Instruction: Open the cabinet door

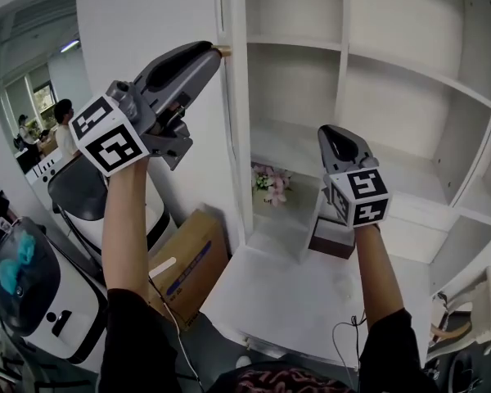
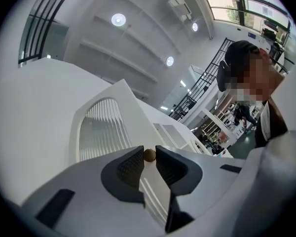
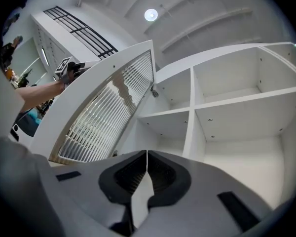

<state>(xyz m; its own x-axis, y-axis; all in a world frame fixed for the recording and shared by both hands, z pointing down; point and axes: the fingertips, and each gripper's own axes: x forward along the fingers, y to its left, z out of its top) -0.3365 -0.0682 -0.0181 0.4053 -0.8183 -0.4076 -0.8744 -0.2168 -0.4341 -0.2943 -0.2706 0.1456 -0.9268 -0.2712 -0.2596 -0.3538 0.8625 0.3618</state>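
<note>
The white cabinet door (image 1: 159, 15) stands swung out to the left of the open cabinet (image 1: 393, 80); its ribbed glass panel (image 3: 108, 112) shows in the right gripper view. A small brass knob (image 2: 149, 155) on the door's edge sits between the tips of my left gripper (image 2: 149, 158), which is shut on it. In the head view that gripper (image 1: 215, 51) is raised at the door's edge, with the knob (image 1: 222, 51) at its tip. My right gripper (image 1: 334, 131) hangs in front of the shelves, its jaws (image 3: 147, 157) shut with nothing between them.
Bare white shelves (image 3: 227, 102) fill the cabinet. On its low surface lie pink flowers (image 1: 270, 182) and a dark brown box (image 1: 331, 237). A cardboard box (image 1: 188, 260) and a white machine (image 1: 41, 297) stand on the floor at the left. A person (image 2: 259, 98) is close on the right in the left gripper view.
</note>
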